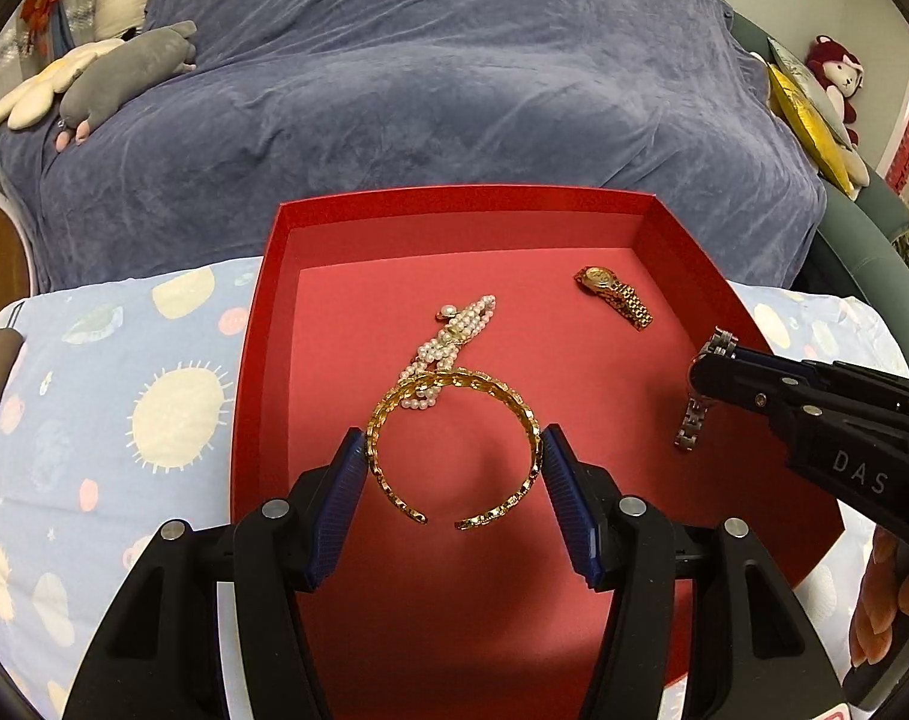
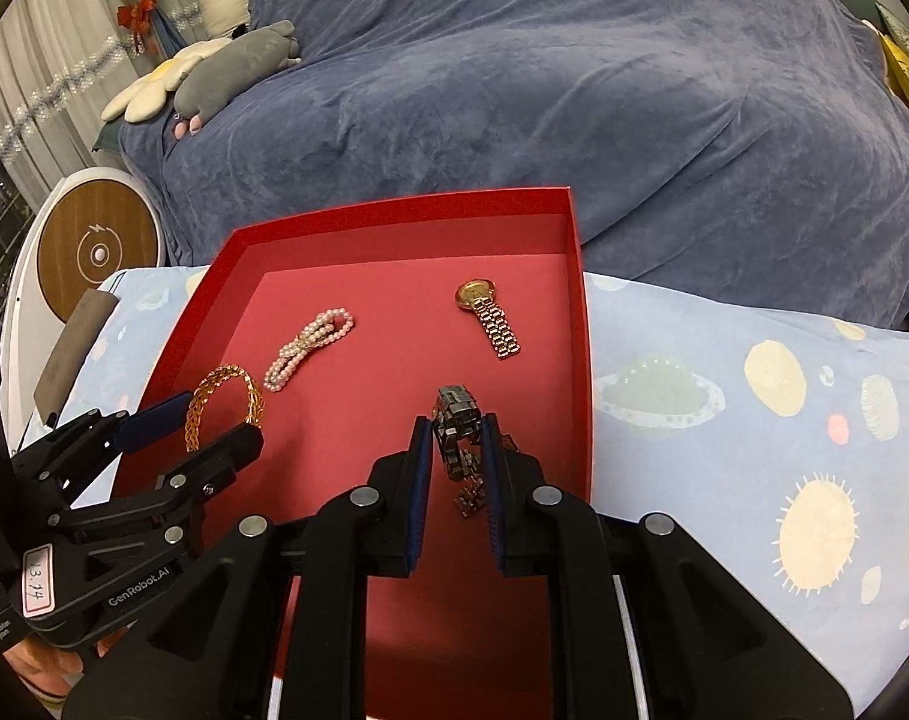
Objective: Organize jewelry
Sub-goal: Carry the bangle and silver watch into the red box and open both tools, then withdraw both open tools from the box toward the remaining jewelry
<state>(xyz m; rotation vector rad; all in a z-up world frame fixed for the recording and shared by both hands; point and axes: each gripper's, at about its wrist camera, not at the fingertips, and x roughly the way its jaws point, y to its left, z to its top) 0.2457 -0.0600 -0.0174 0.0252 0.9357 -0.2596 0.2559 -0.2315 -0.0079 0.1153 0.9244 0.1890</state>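
A red box [image 1: 454,199] lies on a cloth printed with suns and planets. Over its floor my left gripper [image 1: 454,456] has its blue pads pressed on both sides of an open gold bangle [image 1: 490,387], whose gap faces the camera. My right gripper [image 2: 456,426] is shut on a silver metal watch [image 2: 454,411] with its band hanging down, near the box's right wall. A pearl bracelet [image 1: 457,333] and a gold watch [image 1: 613,294] lie on the box floor farther back. The right wrist view shows the left gripper [image 2: 214,420] holding the bangle [image 2: 229,387] at the box's [image 2: 394,204] left side.
Behind the box rises a sofa under a blue-grey blanket [image 1: 424,90], with plush toys [image 1: 124,72] at its left end. A round wooden-faced device [image 2: 97,252] stands to the left. The printed cloth [image 2: 754,420] stretches to both sides. A hand [image 1: 886,594] shows at the lower right.
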